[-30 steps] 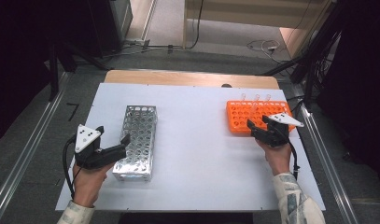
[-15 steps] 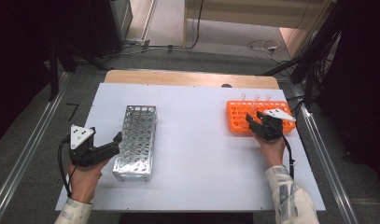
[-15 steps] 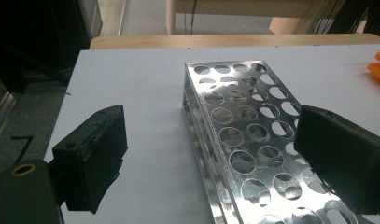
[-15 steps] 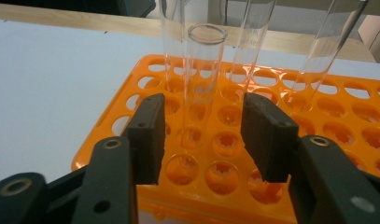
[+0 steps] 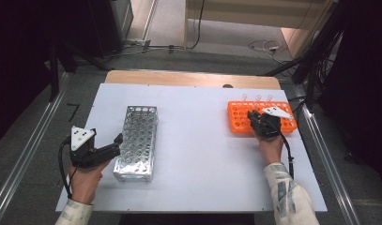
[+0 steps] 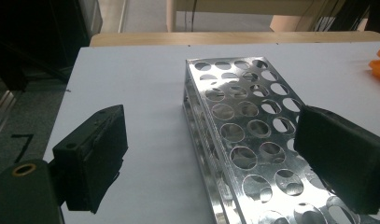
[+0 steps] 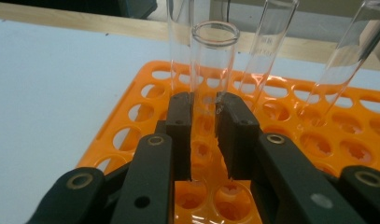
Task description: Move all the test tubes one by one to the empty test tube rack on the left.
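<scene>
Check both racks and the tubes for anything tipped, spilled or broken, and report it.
Nothing stands out. The metal rack lies flat with its holes bare, the orange rack sits flat, its glass tubes look whole, and the right gripper pinches one tube.

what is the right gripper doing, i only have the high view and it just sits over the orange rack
Observer: The right gripper is shut on a glass tube that stands upright in the orange rack; its pads press the tube on both sides.
Operator: any more tubes in there
Observer: Yes, at least three more clear tubes stand behind the gripped one.
Operator: and the left one, is it on the metal rack
Observer: No. The left gripper is open, with the near end of the metal rack between its jaws and a gap at the left pad.
</scene>
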